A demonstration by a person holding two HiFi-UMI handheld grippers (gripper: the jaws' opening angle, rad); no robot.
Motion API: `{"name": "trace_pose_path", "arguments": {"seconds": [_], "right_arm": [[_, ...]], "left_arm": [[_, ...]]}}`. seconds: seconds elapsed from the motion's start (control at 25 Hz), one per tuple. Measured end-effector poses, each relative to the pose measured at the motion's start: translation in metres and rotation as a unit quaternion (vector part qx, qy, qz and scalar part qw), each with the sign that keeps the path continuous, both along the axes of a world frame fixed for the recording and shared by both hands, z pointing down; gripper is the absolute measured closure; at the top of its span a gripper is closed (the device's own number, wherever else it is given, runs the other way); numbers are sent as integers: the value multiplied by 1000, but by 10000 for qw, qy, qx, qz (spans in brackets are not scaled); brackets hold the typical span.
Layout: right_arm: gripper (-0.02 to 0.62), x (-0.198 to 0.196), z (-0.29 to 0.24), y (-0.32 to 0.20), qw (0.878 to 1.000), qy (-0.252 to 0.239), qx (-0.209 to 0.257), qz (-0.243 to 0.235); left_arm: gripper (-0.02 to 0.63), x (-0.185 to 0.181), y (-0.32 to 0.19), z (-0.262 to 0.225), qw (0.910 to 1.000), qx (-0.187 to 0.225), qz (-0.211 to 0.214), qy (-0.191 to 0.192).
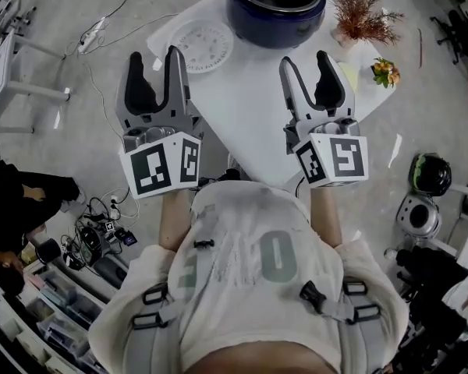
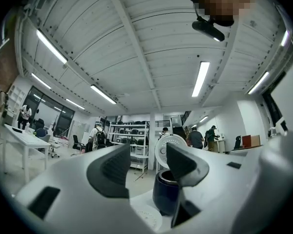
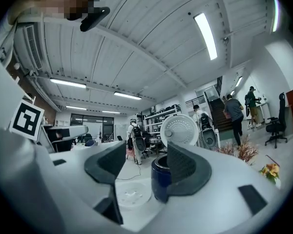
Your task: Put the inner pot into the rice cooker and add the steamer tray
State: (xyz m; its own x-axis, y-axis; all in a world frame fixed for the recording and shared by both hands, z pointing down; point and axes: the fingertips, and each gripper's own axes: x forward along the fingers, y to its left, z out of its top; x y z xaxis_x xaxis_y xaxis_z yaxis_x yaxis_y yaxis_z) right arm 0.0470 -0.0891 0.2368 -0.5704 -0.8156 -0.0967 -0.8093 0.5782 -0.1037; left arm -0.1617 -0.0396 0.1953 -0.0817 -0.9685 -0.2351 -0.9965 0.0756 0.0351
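Note:
A dark blue rice cooker (image 1: 274,5) stands at the far end of the white table (image 1: 242,107), its round white lid (image 3: 180,129) raised. Its inside looks dark, and I cannot tell whether the inner pot sits in it. The white round steamer tray (image 1: 203,45) lies flat on the table just left of the cooker. My left gripper (image 1: 153,59) hovers open over the table's near left part, short of the tray. My right gripper (image 1: 304,59) is open too, to the near right of the cooker. Both point toward the cooker (image 2: 165,199) (image 3: 158,182), and nothing is between either pair of jaws.
A dried reddish plant (image 1: 364,12) and a small bunch of flowers (image 1: 385,72) stand at the table's right corner. Cables and gear (image 1: 100,236) lie on the floor at the left, and a helmet (image 1: 431,173) sits at the right. People walk in the far room.

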Motion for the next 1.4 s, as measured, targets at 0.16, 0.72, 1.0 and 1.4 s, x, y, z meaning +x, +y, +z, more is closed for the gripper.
{"name": "trace_pose_path", "arguments": {"seconds": [0.16,0.72,1.0,1.4], "right_arm": [[336,-7,-2,-1,9999,-32,5,-106],[336,-58,127,-75,9563,-1465,-2495,-421],[339,-88,198,-112,9162,-1907,-3516,-227],[356,-112,280,-139,8327,-2785,-4787,9]], "left_arm": [[382,-10,1,3,9999,-53,-140,7],[383,-115,-50,151,9100,-727,332,4069],[385,-143,-83,245,8267,-992,57,5538],[416,-145,-113,332,7468,-1394,-197,6500]]}}
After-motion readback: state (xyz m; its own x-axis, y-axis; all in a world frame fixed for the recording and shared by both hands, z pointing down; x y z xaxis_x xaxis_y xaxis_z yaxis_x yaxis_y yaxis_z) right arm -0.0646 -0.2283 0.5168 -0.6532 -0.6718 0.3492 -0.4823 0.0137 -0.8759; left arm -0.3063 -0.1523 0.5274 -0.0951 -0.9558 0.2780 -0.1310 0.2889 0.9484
